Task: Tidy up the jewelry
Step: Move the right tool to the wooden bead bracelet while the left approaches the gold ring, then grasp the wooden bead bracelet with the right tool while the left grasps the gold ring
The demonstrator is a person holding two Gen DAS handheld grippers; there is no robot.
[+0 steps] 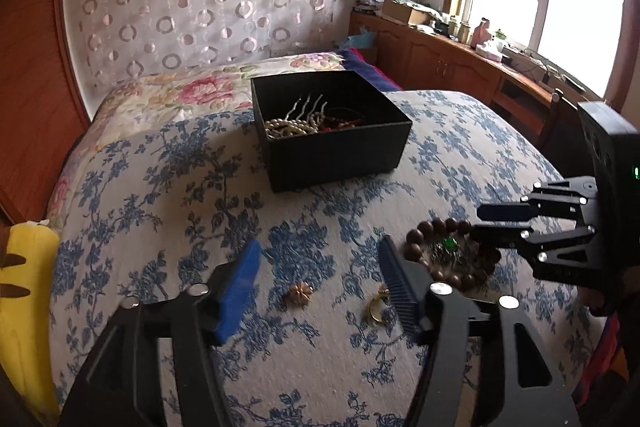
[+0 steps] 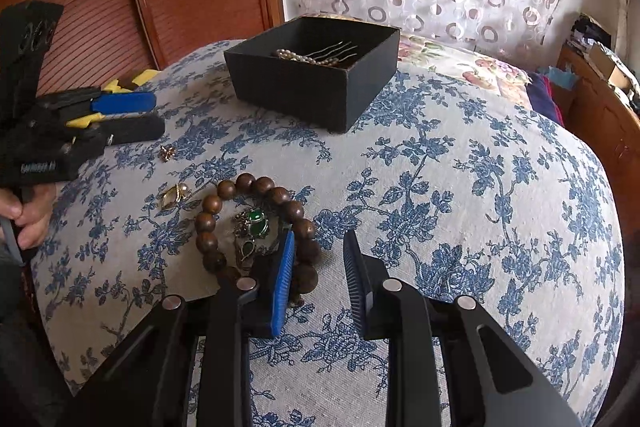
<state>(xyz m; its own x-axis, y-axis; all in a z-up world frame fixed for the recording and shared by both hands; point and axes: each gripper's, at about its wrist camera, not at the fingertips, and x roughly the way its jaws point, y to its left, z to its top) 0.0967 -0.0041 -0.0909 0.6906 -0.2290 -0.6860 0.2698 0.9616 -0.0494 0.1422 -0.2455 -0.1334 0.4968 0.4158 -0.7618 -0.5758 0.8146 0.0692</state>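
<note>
Left tongs: fingers spread wide, nothing between the pads, hovering over the bed's blue-flowered quilt. A small bronze flower-shaped ornament lies on the quilt between the two fingers, untouched; a gold ring lies just beside the right-hand finger, partly hidden by it.

Right tongs: fingers partly parted, gripping nothing. The blue-padded finger overlaps the near arc of the brown bead bracelet; whether it touches the beads cannot be told. In the left wrist view these tongs reach in from the right edge, tips over the bracelet's far beads.

Bracelet: lies flat on the quilt as a closed ring, so it has no long axis. Inside the ring rests a green-stoned pendant with tangled dark metalwork, hard to make out.

Black box: open-topped, standing on the quilt well beyond the loose pieces. It holds a pearl strand, a metal hair comb with prongs pointing up and away, and reddish items too small to identify.

A hand holds the left tongs' handle at the left edge of the right wrist view, cut off by the frame.
</note>
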